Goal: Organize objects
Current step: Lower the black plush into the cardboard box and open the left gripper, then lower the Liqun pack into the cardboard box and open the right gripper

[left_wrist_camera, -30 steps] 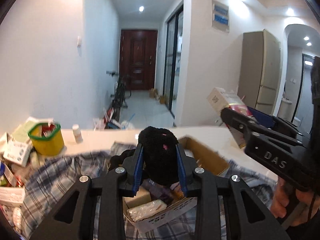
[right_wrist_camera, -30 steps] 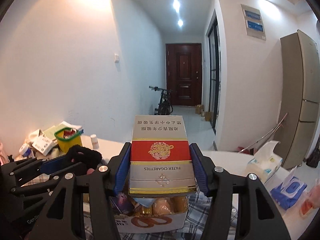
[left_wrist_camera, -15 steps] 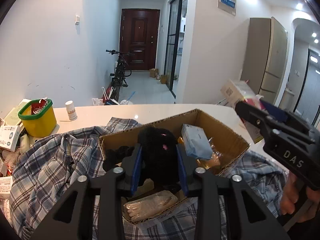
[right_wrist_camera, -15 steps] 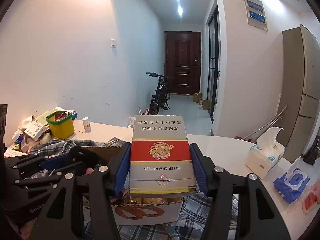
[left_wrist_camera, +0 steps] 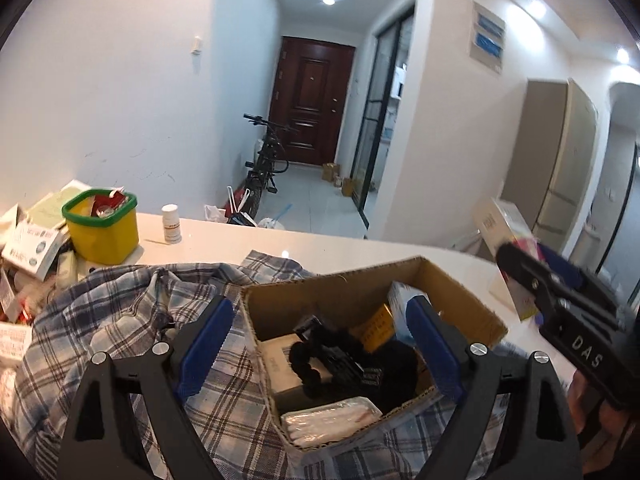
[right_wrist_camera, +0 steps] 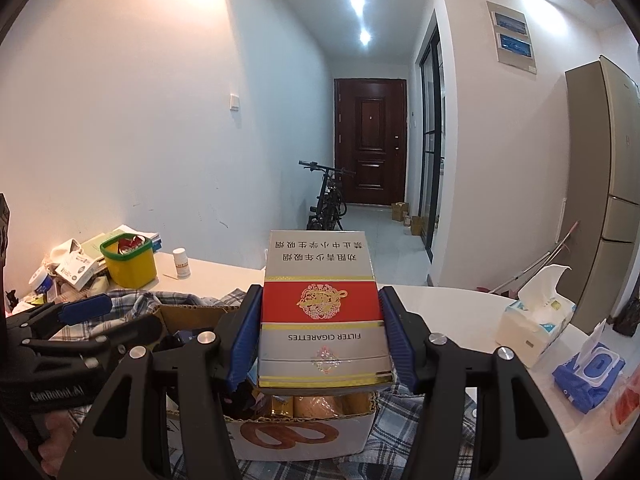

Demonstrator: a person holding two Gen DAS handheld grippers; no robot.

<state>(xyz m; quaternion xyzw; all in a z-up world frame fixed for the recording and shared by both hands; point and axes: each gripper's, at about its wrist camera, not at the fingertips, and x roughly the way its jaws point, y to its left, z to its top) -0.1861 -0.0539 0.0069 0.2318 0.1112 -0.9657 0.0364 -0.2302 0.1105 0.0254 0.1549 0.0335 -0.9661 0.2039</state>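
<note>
The left gripper [left_wrist_camera: 316,344] hung above the box [left_wrist_camera: 460,284] with its jaws released, nothing between them. A black fuzzy item [left_wrist_camera: 384,364] lay inside the box among packets. The right gripper [right_wrist_camera: 320,336] had its jaws clenched on a carton [right_wrist_camera: 320,312] (printed "FILTER CIGARETTES", lettering upside down), held over the box's near edge. The box sat on a plaid shirt [left_wrist_camera: 120,320] spread on the white surface [left_wrist_camera: 320,248]. A yellow tub [left_wrist_camera: 102,226] stood at the far left.
</note>
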